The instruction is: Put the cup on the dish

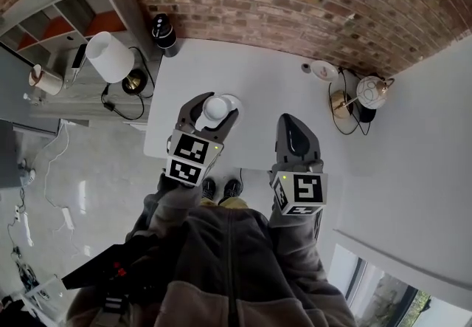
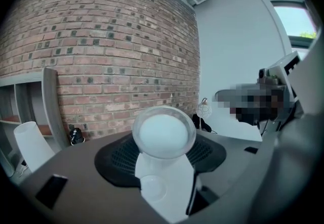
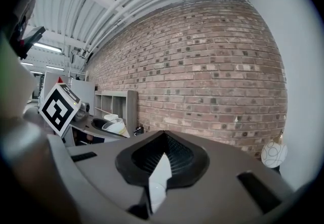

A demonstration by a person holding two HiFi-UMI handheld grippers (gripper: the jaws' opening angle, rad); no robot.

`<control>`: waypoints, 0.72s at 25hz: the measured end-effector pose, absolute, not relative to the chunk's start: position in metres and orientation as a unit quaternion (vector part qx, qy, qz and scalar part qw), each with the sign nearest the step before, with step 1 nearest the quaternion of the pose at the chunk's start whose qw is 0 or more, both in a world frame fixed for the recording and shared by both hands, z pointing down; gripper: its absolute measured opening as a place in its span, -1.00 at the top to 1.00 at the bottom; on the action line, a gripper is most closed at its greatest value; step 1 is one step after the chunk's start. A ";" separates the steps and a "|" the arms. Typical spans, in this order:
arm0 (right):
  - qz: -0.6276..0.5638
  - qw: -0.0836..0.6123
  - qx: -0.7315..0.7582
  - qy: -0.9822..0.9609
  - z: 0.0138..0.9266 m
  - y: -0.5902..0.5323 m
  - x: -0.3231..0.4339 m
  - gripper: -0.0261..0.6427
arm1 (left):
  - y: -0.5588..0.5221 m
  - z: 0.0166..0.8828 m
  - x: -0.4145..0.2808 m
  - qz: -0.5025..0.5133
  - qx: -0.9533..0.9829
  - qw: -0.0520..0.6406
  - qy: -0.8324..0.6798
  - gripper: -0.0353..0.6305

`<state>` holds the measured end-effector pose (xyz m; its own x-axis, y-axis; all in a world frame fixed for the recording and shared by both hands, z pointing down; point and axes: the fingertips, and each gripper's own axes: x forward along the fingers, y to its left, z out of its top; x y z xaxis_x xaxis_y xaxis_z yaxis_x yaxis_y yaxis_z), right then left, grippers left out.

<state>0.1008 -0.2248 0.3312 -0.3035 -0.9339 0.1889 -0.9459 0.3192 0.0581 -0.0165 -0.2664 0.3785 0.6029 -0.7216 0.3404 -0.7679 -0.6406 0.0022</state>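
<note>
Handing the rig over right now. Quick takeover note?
Left gripper: shut on the cup, over the near left part of the table.
Right gripper: jaws together, empty.
Dish: far right on the table, nothing on it.
Done: cup gripped.
Left: carry the cup across to the dish, set it down, release.

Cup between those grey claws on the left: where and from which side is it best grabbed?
Probably by its round side wall under the rim, one jaw on each side: the cup is round, so opposite sides match. Come from the person's edge of the table, as the left hand-held gripper does now, closed on it.
</note>
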 end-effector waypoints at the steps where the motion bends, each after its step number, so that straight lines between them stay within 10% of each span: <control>1: 0.035 0.094 0.578 -0.810 0.334 -0.227 0.102 0.92 | -0.267 0.382 -0.015 0.159 0.890 0.077 -0.420 0.12; 18: 0.144 0.149 0.531 -0.821 0.444 -0.273 0.108 0.92 | -0.299 0.513 -0.006 0.238 0.868 0.138 -0.415 0.12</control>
